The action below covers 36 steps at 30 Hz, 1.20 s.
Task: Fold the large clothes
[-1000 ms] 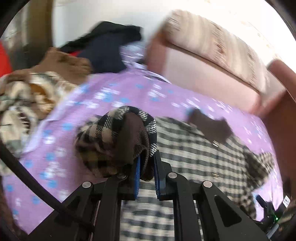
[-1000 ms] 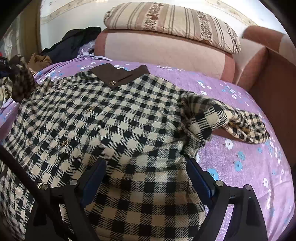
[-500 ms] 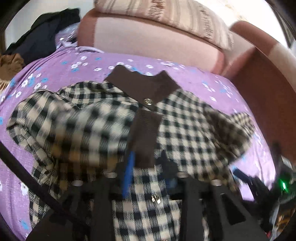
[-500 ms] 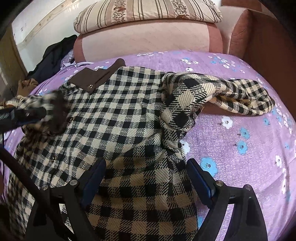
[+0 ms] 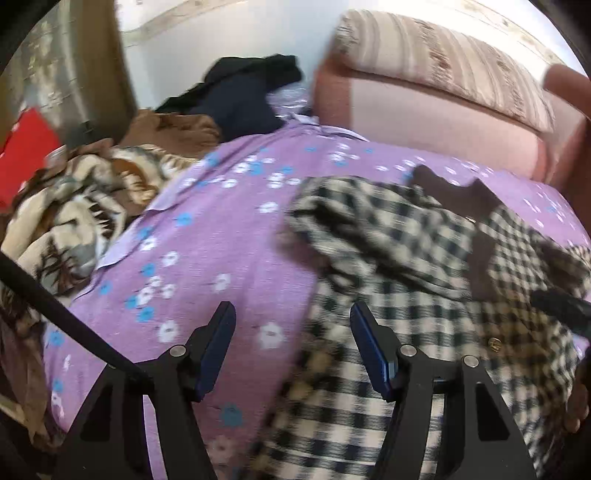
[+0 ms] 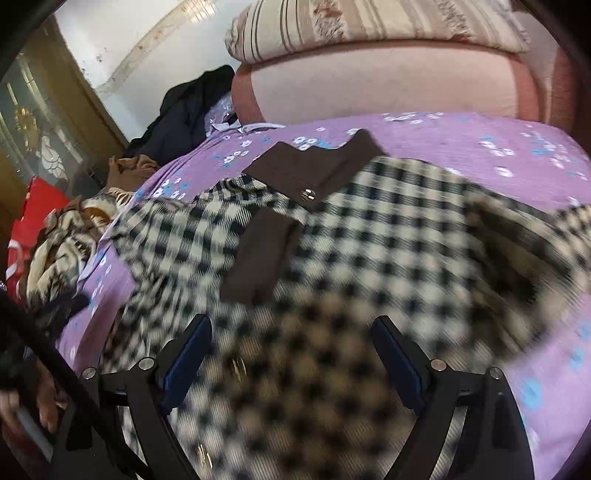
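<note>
A black-and-cream checked coat with a brown collar lies spread on the purple flowered bed sheet. Its left sleeve, with a brown cuff, lies folded across the chest. The coat also shows in the left wrist view. My left gripper is open and empty above the coat's left edge and the sheet. My right gripper is open and empty over the coat's lower front. The right sleeve lies bunched at the right.
A pile of patterned blankets and brown and dark clothes lies at the bed's left and back. A pink headboard with a striped pillow stands behind. A red item is at far left.
My left gripper has opened and let go of the left sleeve, which now lies across the coat's chest, and it has pulled back to the left. The right gripper has swung left, still open.
</note>
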{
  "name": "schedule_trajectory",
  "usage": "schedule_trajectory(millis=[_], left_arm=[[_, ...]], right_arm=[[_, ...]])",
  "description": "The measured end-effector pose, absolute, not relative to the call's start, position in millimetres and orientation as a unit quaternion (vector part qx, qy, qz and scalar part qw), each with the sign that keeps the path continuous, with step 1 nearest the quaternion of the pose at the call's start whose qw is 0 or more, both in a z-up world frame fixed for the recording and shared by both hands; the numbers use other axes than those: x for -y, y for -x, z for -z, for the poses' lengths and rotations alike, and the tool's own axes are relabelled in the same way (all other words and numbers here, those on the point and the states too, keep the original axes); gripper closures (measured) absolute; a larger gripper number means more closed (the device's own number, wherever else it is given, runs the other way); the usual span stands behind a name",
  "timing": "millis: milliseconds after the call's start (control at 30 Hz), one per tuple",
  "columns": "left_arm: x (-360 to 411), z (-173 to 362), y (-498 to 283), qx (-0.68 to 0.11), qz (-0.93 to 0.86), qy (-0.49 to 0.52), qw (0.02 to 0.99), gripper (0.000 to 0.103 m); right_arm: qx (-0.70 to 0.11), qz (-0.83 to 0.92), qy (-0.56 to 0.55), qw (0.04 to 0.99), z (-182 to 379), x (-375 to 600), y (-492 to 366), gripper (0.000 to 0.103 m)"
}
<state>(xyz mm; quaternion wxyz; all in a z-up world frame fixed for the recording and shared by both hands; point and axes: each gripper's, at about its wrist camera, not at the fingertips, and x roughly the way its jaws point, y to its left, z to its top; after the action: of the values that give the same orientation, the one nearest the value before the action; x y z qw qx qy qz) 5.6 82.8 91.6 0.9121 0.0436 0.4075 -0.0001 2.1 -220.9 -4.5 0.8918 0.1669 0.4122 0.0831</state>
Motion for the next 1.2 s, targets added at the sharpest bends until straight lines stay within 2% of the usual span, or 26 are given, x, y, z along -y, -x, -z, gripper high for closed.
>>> schedule_trajectory(millis=[167,200,233,267,333,400,567,867,967,1000,1033,1100,1200], left_arm=[[-106,-90,-3,-0.371,-0.021,-0.034,0.928,0.038],[-110,-86,-4,-0.369,-0.031,-0.035,0.928,0.038],[-112,-81,-6,-0.373,-0.042,-0.037,0.926,0.038],[-114,-77,-8,-0.379,-0.048,-0.038,0.923,0.038],[-117,-72,-14,-0.389,-0.056,-0.039,0.919,0.038],[-118,-71,-15,-0.386,-0.063,-0.038,0.919,0.038],[-117,-71,-17,-0.379,-0.074,-0.039,0.922,0.038],[-122,-68,-19,-0.389,-0.089,-0.027,0.916,0.038],[-125,-67,-19,-0.394,-0.095,-0.025,0.914,0.038],[-127,-67,-18,-0.395,-0.096,-0.021,0.913,0.038],[-130,-68,-18,-0.397,-0.096,-0.011,0.913,0.038],[-133,-69,-17,-0.401,-0.090,0.007,0.911,0.038],[-135,-68,-16,-0.405,-0.085,0.020,0.910,0.038]], right_arm=[[-0.459,-0.078,-0.170,0.869,36,183,-59,0.011],[-0.451,-0.066,-0.154,0.876,35,175,-60,0.015],[-0.448,-0.068,-0.146,0.880,33,171,-59,0.032],[-0.449,-0.080,-0.144,0.878,31,168,-59,0.045],[-0.451,-0.076,-0.137,0.879,27,169,-58,0.078],[-0.451,-0.086,-0.160,0.874,23,182,-58,0.095],[-0.437,-0.058,-0.193,0.877,4,229,-40,0.102],[-0.440,0.141,-0.125,0.878,-5,314,-18,0.102],[-0.434,0.129,-0.142,0.881,-13,318,-8,0.100],[-0.427,0.095,-0.151,0.887,-17,310,-7,0.092],[-0.426,0.051,-0.160,0.889,-21,298,-8,0.064],[-0.422,-0.014,-0.171,0.890,-24,275,-15,0.035],[-0.430,-0.074,-0.177,0.882,-15,237,-33,0.034]])
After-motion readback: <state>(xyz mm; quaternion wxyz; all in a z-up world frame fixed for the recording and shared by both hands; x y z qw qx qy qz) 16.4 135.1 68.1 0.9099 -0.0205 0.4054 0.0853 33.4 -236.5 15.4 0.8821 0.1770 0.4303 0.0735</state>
